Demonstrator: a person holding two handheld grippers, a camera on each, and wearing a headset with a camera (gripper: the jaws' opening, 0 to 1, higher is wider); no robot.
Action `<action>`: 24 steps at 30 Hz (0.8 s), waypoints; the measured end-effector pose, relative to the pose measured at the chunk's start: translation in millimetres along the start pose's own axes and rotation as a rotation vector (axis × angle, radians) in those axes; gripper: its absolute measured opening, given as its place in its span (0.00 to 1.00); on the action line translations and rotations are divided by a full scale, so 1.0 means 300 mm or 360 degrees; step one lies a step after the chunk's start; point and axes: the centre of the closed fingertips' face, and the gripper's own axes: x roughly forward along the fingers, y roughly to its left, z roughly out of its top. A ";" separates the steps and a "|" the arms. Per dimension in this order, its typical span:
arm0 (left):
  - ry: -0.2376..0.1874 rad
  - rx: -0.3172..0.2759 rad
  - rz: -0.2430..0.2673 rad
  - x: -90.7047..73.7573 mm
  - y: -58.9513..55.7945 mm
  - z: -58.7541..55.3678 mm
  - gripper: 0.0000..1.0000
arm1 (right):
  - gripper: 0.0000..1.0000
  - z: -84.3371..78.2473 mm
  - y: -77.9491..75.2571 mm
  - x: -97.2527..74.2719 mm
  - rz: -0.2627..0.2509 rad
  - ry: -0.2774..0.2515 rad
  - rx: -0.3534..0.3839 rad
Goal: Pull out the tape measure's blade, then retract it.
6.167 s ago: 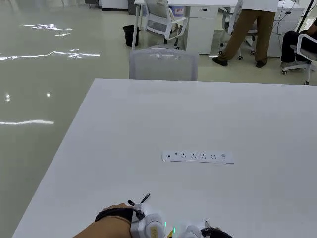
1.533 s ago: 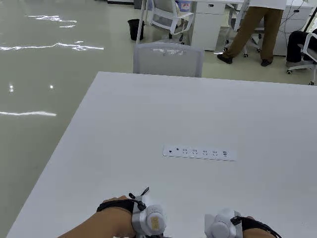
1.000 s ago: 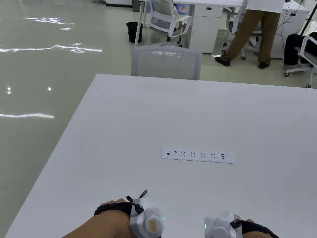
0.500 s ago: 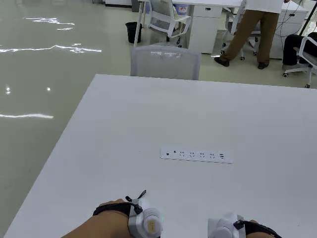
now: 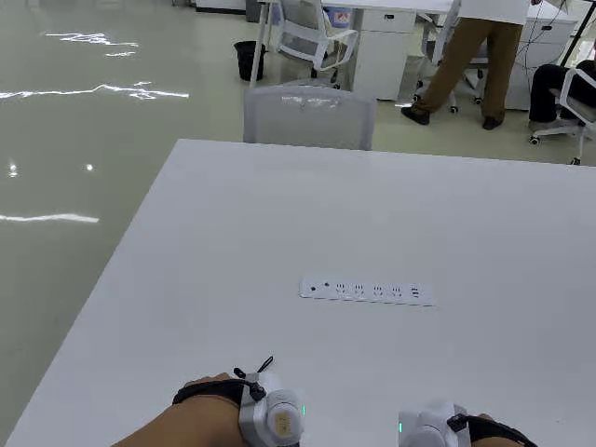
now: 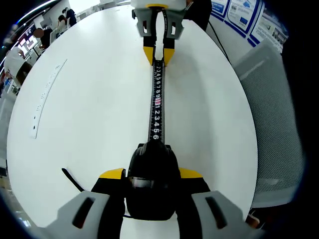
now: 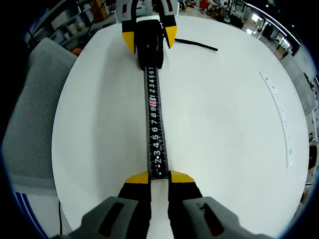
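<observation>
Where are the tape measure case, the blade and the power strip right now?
tape measure case (image 6: 151, 184), left gripper view, on its black top.
blade (image 7: 154, 119), right gripper view, on the numbered middle.
power strip (image 5: 367, 291), head view, on the middle sockets.

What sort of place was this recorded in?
Probably an open office: a large white table with a power strip, a mesh office chair behind it, and more desks across a glossy floor.

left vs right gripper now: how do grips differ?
The left gripper clamps the black case; the right gripper pinches the blade at its tip. Left jaws stand wide around the case; right jaws sit nearly together on the blade. Shared: both face each other, blade stretched between.
</observation>
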 end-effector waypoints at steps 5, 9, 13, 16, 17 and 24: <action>-0.0003 -0.0002 0.0000 0.010 0.006 -0.006 0.34 | 0.10 -0.015 -0.001 -0.005 -0.0003 0.0007 0.0012; -0.0002 -0.0001 0.0000 0.012 0.007 -0.007 0.34 | 0.10 -0.029 -0.003 -0.010 -0.0002 0.0023 0.0015; -0.0004 -0.0003 -0.0001 0.016 0.010 -0.009 0.34 | 0.10 -0.046 -0.003 -0.021 -0.0002 0.0044 0.0014; -0.0005 -0.0003 -0.0003 0.015 0.008 -0.007 0.34 | 0.10 -0.058 -0.003 -0.018 -0.0001 0.0049 0.0017; -0.0005 -0.0003 -0.0003 0.013 0.007 -0.006 0.34 | 0.11 -0.061 -0.003 -0.018 0.0000 0.0052 0.0015; -0.0005 -0.0004 0.0001 0.005 0.002 -0.002 0.34 | 0.11 -0.088 -0.005 -0.034 -0.0003 0.0087 0.0019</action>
